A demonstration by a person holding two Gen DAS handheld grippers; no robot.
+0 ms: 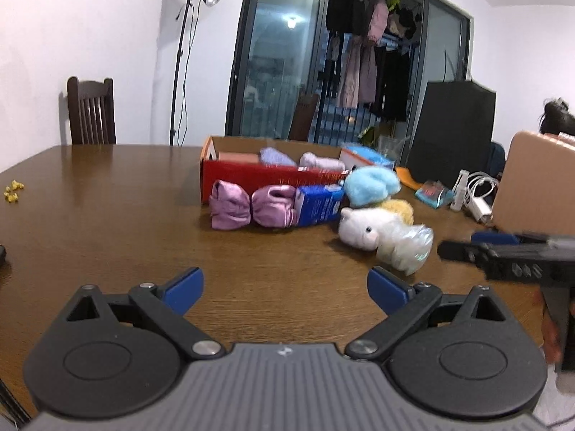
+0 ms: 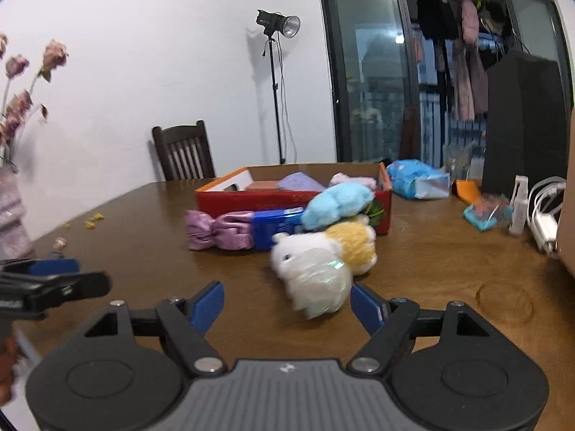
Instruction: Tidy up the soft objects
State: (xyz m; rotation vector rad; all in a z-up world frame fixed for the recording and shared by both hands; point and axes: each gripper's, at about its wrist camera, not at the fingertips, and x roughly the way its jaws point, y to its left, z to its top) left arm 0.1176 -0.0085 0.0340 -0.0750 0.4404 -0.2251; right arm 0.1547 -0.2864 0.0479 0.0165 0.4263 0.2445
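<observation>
A red cardboard box [image 1: 251,174] [image 2: 251,199] stands on the wooden table with a lilac soft item [image 1: 276,156] and a pale pink one [image 1: 320,161] inside. In front of it lie a pink satin bow [image 1: 251,206] [image 2: 219,231], a blue carton [image 1: 318,204] [image 2: 275,228], a light blue plush [image 1: 372,185] [image 2: 337,204], a yellow plush [image 2: 354,246] and a white plush in clear wrap [image 1: 384,233] [image 2: 312,276]. My left gripper [image 1: 285,289] is open and empty, short of the bow. My right gripper [image 2: 287,305] is open, just short of the white plush.
A blue tissue pack [image 2: 417,179], an orange item [image 2: 467,188], a small teal packet [image 2: 487,215], a white bottle [image 2: 519,204] and cables [image 2: 546,215] lie at the right. A black box [image 1: 452,129] stands behind. A chair [image 1: 91,111] is at the far edge. Yellow crumbs [image 1: 12,190] lie left.
</observation>
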